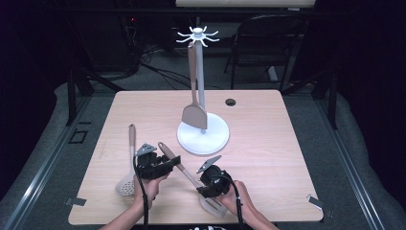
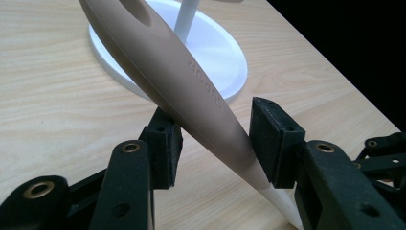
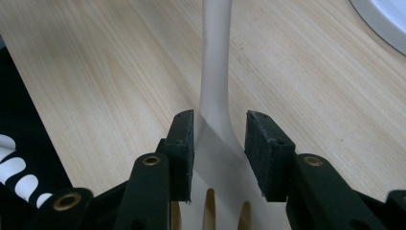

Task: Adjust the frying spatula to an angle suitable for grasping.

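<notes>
Left hand-held gripper (image 1: 165,163) pinches the slotted turner's (image 1: 191,179) handle, right hand-held gripper (image 1: 210,184) spread at five o'clock; hanging on the stand (image 1: 203,136) remains.

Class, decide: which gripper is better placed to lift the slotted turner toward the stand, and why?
Left. The left gripper has its fingers against the slotted turner handle's thick end. The right gripper merely straddles its neck, fingers apart.

black two-jaw tools (image 1: 154,165), brass-ringed screw holes, grey three-cornered plates, trailing black cables
</notes>
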